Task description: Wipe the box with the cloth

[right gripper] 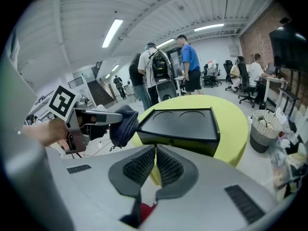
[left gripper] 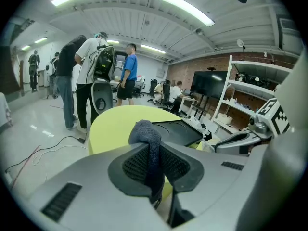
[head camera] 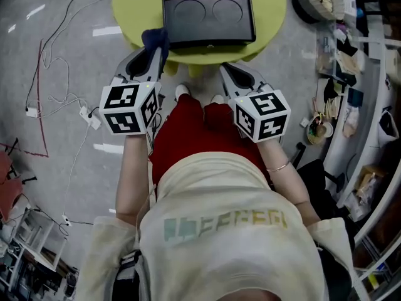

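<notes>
Pinching cloth (left gripper: 146, 131), L gripper (left gripper: 153, 152), nr box (head camera: 208, 21)

**Head view.** The far rim of the round surface (head camera: 135, 17), beyond both claws, is cut off by the top edge. The dark cloth (head camera: 155, 39) covers the jaw tips of the left claw (head camera: 157, 49).

**Left gripper view.** The cloth's lower end disappears between the jaws. The cloth and the claw body screen the near-left part of the black box (left gripper: 183, 131).

**Right gripper view.** The right claw (right gripper: 155, 152) hides the surface's near rim. The people (right gripper: 166, 66) standing beyond are too small for detail.
</notes>
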